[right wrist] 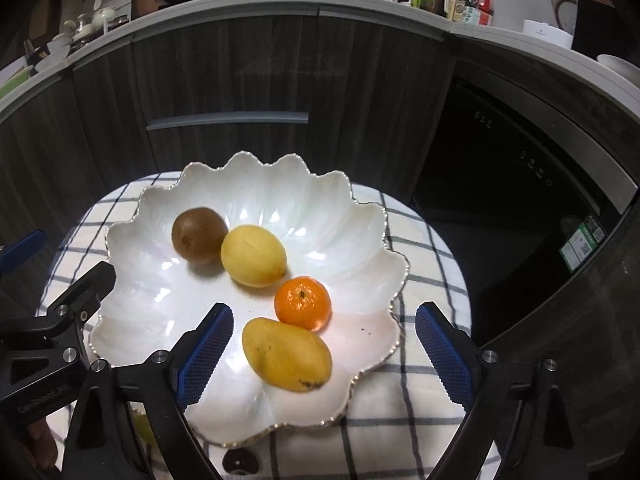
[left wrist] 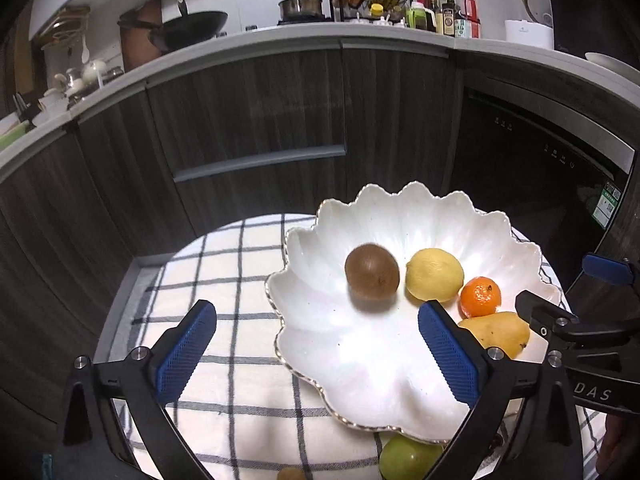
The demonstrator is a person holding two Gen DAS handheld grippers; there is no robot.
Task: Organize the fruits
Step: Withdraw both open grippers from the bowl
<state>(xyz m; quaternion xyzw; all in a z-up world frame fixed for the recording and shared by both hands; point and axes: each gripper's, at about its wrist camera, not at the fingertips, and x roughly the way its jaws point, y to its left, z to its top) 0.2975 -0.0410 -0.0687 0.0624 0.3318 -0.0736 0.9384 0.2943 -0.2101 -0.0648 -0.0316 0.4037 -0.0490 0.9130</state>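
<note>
The left gripper [left wrist: 318, 350] is hovering with its 2 blue-padded fingers spread wide, gripping nothing; one finger is hanging over the checked cloth [left wrist: 224, 264] and the other over the near part of the white scalloped bowl [left wrist: 400, 216]. The right gripper [right wrist: 324, 350] is likewise standing wide apart and empty, its fingers framing the mango [right wrist: 286, 354] without touching it. The bowl is sitting on the cloth and is holding 4 fruits: a brown kiwi [left wrist: 372, 272] toward the far left, a lemon [left wrist: 434, 274] just beside it and touching it in the right wrist view, a mandarin [left wrist: 480, 296] nearer the right rim, and the mango lying closest to the camera, seemingly touching the mandarin. In the left wrist view the kiwi is looking slightly blurred, and the mango is partly hidden behind the left gripper's right finger. A green fruit [left wrist: 406, 458] is lying on the cloth just outside the bowl's near rim, cut off by the frame edge and by the gripper frame, so its kind is hard to tell. Another small brownish thing [left wrist: 291, 473] is barely peeking in at the bottom edge. Behind everything, dark wood cabinets [right wrist: 248, 72] are running beneath a counter crowded with a wok [left wrist: 194, 26], a pot [left wrist: 301, 5] and bottles [left wrist: 452, 12].
</note>
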